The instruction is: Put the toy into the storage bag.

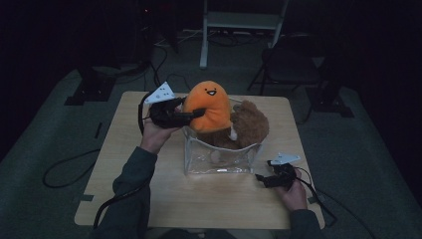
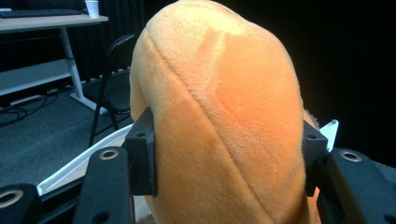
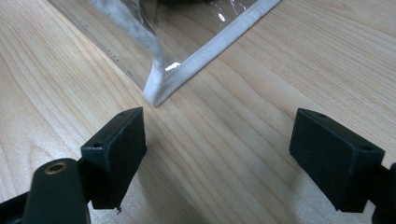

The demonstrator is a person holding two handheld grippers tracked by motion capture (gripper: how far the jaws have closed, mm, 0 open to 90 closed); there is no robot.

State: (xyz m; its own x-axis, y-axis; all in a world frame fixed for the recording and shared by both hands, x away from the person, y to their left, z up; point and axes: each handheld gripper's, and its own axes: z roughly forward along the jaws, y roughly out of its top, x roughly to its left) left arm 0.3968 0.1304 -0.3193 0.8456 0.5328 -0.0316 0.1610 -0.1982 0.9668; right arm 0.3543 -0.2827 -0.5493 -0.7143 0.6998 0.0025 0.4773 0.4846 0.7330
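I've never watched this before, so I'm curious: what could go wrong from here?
The left gripper squeezes only the soft side of the orange plush, so it might slip out. The clear bag already holds a brown plush, so room looks tight. The right gripper rests open nearby, not steadying the bag, which might tip.

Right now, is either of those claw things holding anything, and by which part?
The left gripper clamps the orange plush across its middle, a jaw on each side. The right gripper holds nothing; its jaws stand open over the table.
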